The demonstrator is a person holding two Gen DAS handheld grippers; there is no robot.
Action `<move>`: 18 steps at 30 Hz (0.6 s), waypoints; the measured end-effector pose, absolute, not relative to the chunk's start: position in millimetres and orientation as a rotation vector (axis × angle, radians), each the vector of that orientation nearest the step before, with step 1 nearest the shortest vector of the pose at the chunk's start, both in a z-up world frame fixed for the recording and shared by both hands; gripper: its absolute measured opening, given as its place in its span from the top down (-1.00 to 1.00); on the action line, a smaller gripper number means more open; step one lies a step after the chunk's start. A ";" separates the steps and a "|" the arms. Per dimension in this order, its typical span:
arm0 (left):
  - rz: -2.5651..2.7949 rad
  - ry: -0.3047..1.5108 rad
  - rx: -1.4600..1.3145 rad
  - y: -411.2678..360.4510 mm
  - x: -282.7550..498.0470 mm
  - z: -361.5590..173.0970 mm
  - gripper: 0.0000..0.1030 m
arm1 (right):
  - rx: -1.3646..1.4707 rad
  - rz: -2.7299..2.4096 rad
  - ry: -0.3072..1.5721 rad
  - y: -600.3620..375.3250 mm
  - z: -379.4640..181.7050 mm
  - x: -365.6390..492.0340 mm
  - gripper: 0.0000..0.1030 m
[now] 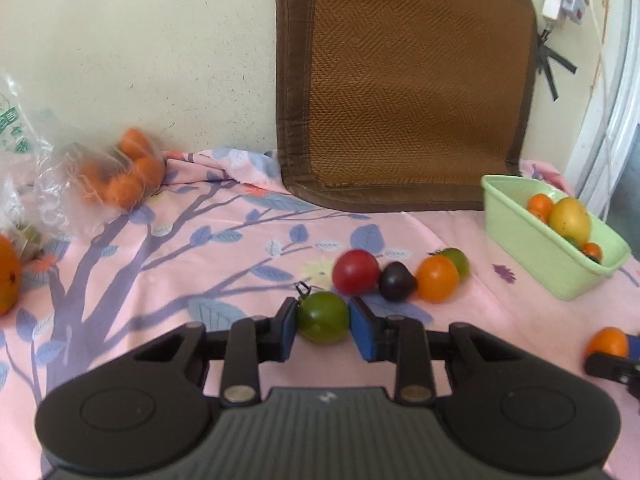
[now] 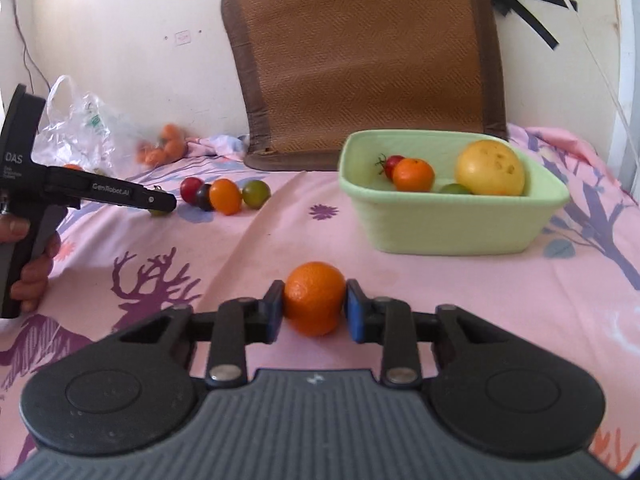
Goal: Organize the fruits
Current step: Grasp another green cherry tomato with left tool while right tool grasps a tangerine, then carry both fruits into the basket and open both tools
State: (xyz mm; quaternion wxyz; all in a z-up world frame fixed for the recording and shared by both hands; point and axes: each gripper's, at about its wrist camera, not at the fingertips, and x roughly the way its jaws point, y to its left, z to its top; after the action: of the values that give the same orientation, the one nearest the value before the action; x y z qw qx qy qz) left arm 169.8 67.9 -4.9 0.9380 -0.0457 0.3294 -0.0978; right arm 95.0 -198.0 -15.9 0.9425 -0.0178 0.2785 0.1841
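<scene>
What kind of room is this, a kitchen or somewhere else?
Probably a bedroom or living space in a home, not a kitchen: the fruit lies on a pink floral bedsheet, a brown woven mat leans against the painted wall, and a crumpled clear plastic shopping bag sits nearby.

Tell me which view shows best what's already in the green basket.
The right wrist view: it looks into the green basket from the front, showing a large yellow fruit, an orange, a small red tomato and a green fruit. The left wrist view catches the basket at its right edge, at an angle, contents partly hidden.
</scene>
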 end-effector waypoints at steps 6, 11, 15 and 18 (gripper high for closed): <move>-0.302 0.629 -0.127 46.3 98.5 11.9 0.46 | -0.024 0.433 0.523 -190.1 -9.2 62.9 0.35; -0.327 0.587 -0.074 14.8 29.9 12.3 0.45 | 0.001 0.501 0.518 -179.4 -5.9 29.6 0.34; -0.284 0.606 -0.049 5.3 1.1 4.5 0.45 | -0.014 0.556 0.530 -167.6 -7.5 15.9 0.34; -0.260 0.634 -0.039 5.4 -5.2 -3.3 0.45 | -0.020 0.586 0.561 -161.0 -13.6 13.2 0.32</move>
State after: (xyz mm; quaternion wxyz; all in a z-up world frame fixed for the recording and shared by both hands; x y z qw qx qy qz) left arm -5.2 5.4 -3.3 0.9417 -0.0189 0.3107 -0.1276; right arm 13.2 -161.0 -13.6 0.9188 -0.0097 0.2731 0.2849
